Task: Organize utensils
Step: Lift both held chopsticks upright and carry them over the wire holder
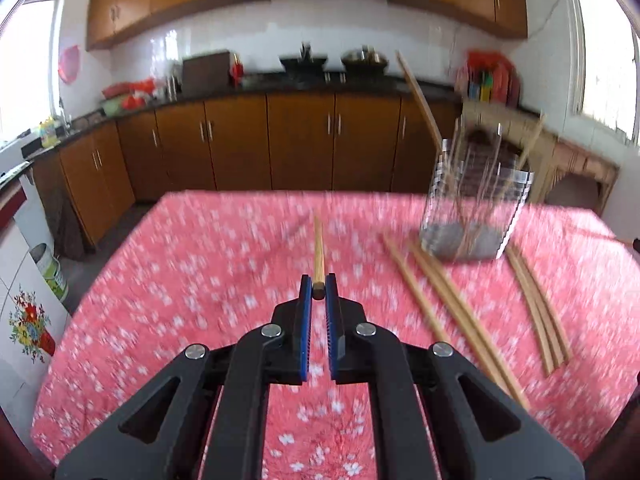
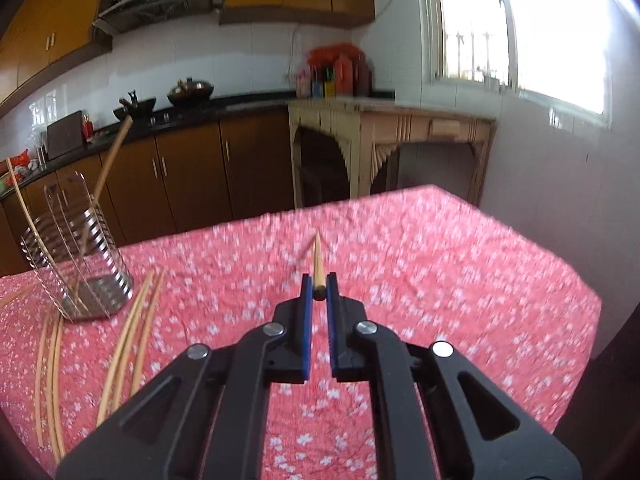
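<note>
My left gripper [image 1: 319, 290] is shut on a wooden chopstick [image 1: 319, 252] that points forward above the pink flowered table [image 1: 200, 280]. My right gripper [image 2: 319, 289] is shut on another wooden chopstick [image 2: 318, 260], also held above the table [image 2: 440, 280]. A slotted metal utensil holder [image 1: 474, 208] stands at the right of the left wrist view with some chopsticks leaning in it. It also shows at the left of the right wrist view [image 2: 76, 264]. Several loose chopsticks [image 1: 444, 304] lie on the cloth beside it, and in the right wrist view [image 2: 128, 340].
Another group of loose chopsticks [image 1: 538, 312] lies right of the holder. Kitchen cabinets [image 1: 300, 140] and a counter run behind the table. A beige side table [image 2: 400, 132] stands by the window. The table's far edge [image 2: 360, 200] is close ahead.
</note>
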